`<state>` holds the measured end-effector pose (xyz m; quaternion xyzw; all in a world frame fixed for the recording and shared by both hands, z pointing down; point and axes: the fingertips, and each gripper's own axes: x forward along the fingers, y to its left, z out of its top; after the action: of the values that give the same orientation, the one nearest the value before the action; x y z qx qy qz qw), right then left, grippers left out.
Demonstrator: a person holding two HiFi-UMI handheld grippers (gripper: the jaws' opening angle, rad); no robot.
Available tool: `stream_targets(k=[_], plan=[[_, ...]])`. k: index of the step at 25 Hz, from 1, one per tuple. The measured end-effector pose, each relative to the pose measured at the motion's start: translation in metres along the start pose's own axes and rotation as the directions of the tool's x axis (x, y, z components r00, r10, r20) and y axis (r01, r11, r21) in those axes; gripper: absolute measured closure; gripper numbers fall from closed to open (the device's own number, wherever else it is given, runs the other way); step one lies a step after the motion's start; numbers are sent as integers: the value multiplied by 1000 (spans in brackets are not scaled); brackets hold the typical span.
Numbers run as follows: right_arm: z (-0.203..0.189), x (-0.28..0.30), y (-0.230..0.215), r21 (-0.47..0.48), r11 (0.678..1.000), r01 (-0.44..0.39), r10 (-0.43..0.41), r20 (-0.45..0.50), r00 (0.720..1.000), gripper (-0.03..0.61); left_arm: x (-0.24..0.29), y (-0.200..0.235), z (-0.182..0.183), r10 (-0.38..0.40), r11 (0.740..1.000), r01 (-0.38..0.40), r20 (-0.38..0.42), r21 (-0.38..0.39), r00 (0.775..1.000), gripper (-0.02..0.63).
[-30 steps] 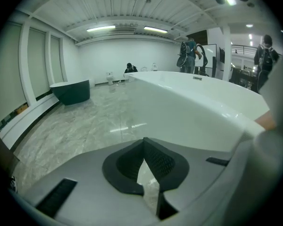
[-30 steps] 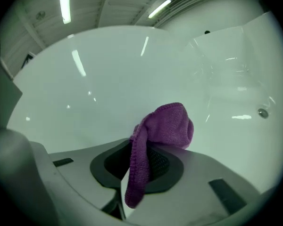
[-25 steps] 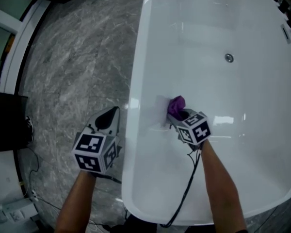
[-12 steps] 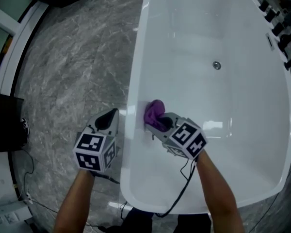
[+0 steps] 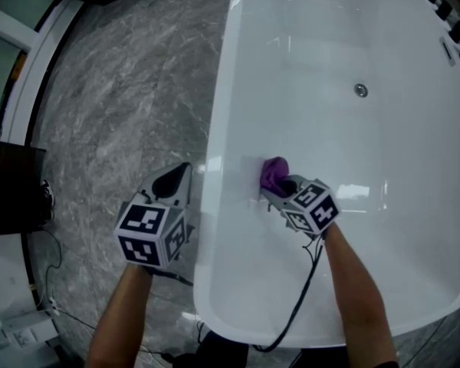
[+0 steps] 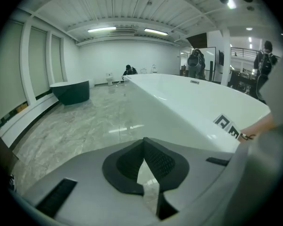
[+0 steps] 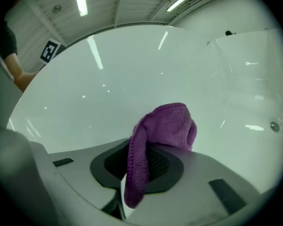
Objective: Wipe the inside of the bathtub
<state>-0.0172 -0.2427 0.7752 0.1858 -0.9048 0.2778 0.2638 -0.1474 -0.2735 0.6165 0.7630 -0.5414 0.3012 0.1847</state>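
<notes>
The white bathtub (image 5: 216,129) fills the right of the frame, its basin open toward the drain (image 5: 360,90) at upper right. The right hand-held gripper (image 5: 279,184), forearm reaching in from the bottom edge, is clamped on a purple cloth (image 5: 274,170) that seemingly touches the left inner wall, its bunched end pointing up-frame. The left hand-held gripper (image 5: 174,179), jaws together and empty, hangs outside the rim over the marble floor (image 5: 115,106).

The right gripper (image 5: 281,185) holds a purple cloth (image 5: 274,170) at its tip against the tub (image 5: 215,148) wall, with the drain (image 5: 360,90) well ahead. The left gripper (image 5: 175,178) hangs outside the rim, over the floor (image 5: 115,106).
</notes>
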Motion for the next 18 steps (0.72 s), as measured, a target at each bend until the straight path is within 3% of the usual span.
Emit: stream_targets(k=[4, 7, 13, 18], plan=[[-32, 21, -23, 67, 995, 70, -65, -74, 995, 518, -1, 1, -10, -3, 1000, 3, -15, -6, 1000, 607], [-35, 22, -26, 82, 992, 101, -92, -103, 990, 518, -4, -3, -12, -7, 1000, 7, -19, -12, 1000, 607], [23, -17, 49, -86, 996, -7, 3, -50, 999, 518, -24, -6, -6, -21, 1000, 20, -23, -23, 1000, 607], [67, -53, 116, -239, 966, -100, 98, -20, 995, 518, -41, -9, 5, -32, 999, 32, -16, -16, 999, 607]])
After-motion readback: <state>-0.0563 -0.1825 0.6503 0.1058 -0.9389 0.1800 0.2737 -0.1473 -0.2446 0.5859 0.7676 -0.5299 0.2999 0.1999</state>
